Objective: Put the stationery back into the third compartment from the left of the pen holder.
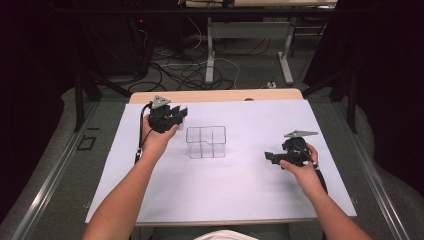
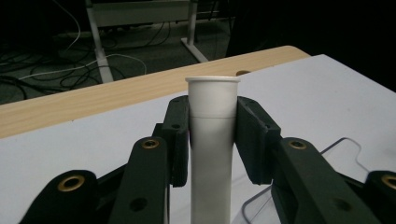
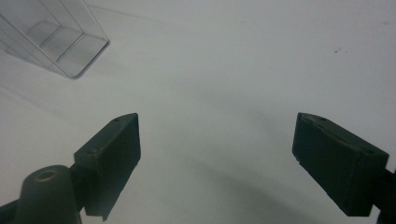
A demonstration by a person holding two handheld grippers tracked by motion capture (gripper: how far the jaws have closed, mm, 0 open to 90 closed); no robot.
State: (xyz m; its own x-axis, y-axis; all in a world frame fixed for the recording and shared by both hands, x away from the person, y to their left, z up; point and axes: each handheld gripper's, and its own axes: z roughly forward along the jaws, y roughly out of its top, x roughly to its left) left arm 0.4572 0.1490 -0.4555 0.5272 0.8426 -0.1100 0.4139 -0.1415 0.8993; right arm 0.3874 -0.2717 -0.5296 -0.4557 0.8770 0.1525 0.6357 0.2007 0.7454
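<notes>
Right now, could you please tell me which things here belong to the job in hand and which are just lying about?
Likely in the job:
- white tube, held upright in the left gripper
- clear divided box on the white sheet
- right gripper, open over the sheet

Lying about:
- cables on the floor beyond the table
- desk legs behind

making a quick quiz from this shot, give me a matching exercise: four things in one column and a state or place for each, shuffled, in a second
Things
1. left gripper
2. right gripper
3. white tube
4. clear divided box

States or places
A. stands on the white sheet between the two hands
B. open, nothing between its jaws
C. held upright, rim at the top
D. shut on something white

Pairs: 1-D, 2-B, 3-C, 4-A
</notes>
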